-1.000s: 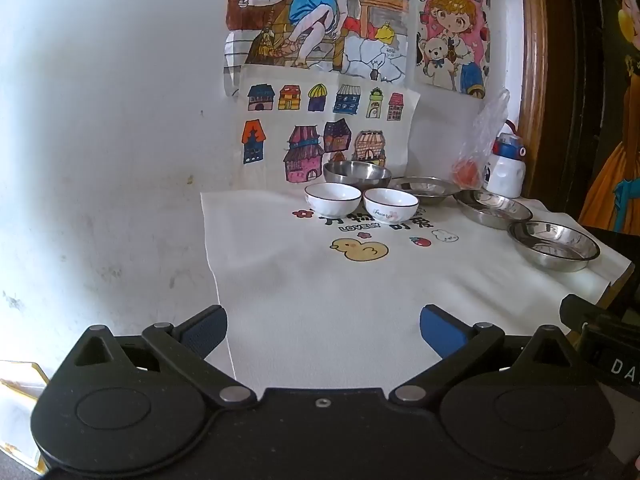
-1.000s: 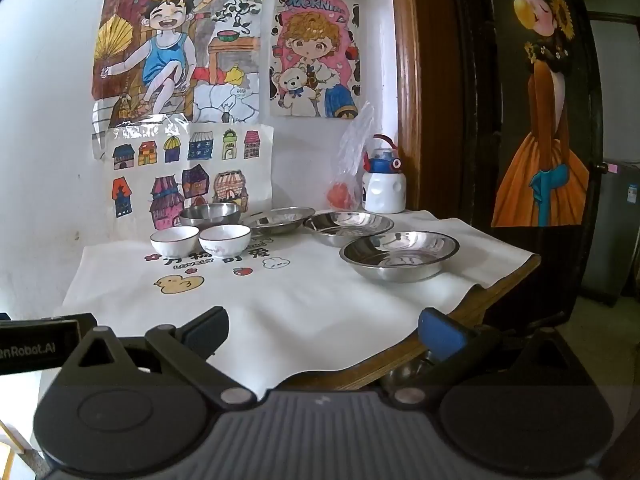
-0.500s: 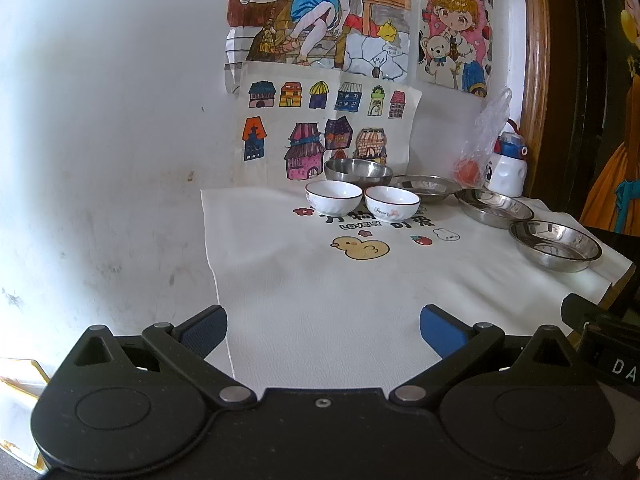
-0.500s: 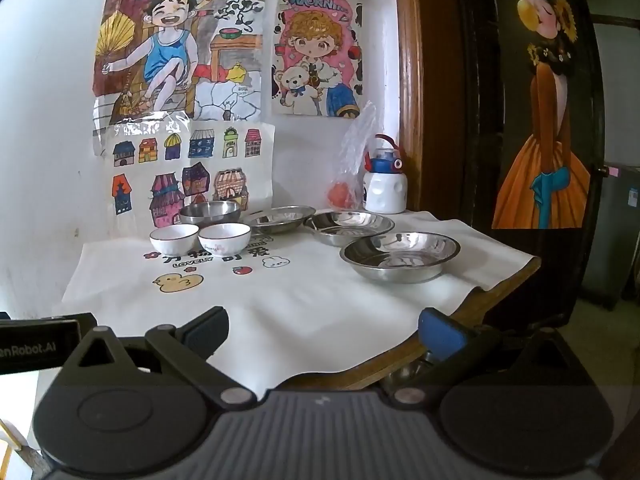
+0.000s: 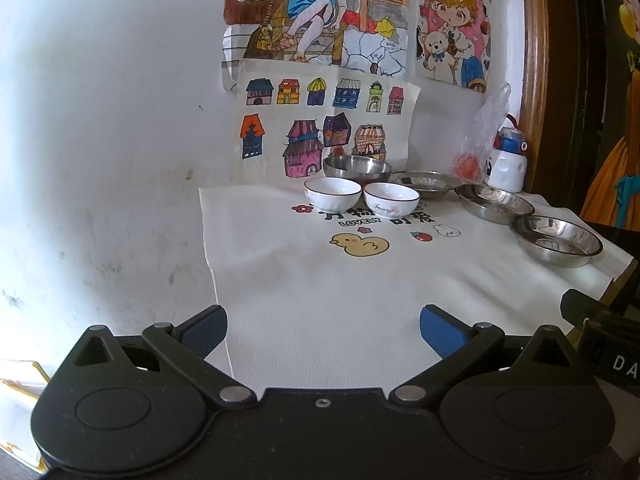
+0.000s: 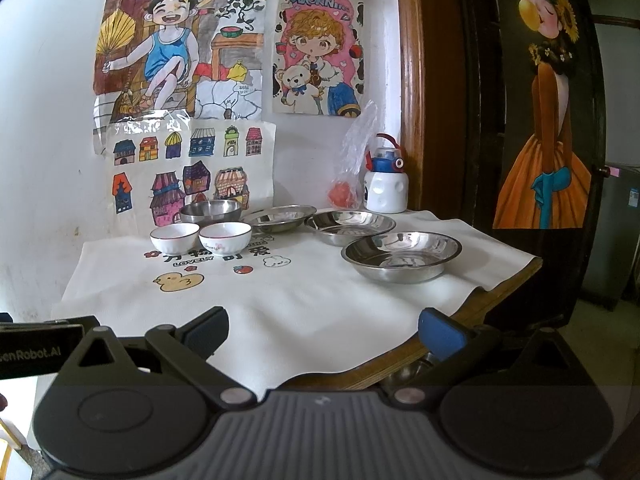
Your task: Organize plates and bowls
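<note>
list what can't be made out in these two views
- Steel bowl: lower front hidden by the two white bowls, both views.
- Red item in the plastic bag: blurred by the film.
- Shiny thing under the table edge: blocked by the right hand-held gripper.

The left gripper [image 5: 323, 326] was black with blue pads [image 5: 440, 330], round silver screws and a small middle screw; the right gripper [image 6: 323, 330] had a grey ribbed middle.

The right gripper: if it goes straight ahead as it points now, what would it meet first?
Likely nothing soon: the right gripper is open over bare cloth. Further on, its line seems to pass between the white bowls and the nearest steel plate; depth is unclear.
</note>
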A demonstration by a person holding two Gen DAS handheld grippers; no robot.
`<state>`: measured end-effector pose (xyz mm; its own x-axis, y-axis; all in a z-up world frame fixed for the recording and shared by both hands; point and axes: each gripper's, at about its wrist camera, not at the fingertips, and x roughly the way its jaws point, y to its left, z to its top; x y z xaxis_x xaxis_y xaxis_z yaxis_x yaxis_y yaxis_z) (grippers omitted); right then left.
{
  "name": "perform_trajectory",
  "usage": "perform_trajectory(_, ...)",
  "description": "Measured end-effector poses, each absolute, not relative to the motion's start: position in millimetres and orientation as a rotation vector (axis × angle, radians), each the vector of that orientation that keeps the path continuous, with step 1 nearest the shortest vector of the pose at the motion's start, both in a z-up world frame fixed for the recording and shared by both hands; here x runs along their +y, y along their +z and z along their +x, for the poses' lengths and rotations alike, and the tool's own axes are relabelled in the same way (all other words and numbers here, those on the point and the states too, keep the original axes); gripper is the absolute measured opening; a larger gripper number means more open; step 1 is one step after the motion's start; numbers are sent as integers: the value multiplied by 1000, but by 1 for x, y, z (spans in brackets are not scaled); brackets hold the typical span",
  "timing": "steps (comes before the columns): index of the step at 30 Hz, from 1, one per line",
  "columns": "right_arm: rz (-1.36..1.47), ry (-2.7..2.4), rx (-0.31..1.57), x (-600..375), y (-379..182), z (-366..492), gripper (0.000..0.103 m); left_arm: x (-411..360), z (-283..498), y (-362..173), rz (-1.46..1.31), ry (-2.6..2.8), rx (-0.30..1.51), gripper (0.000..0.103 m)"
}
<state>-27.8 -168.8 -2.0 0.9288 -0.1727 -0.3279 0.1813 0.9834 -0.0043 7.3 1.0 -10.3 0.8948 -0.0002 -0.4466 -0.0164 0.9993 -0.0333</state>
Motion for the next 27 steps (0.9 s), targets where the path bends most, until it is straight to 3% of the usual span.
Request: perform_trajectory(27, 23, -182, 338, -168, -3, -26, 103, 0, 8, -9, -38, 11, 468, 102)
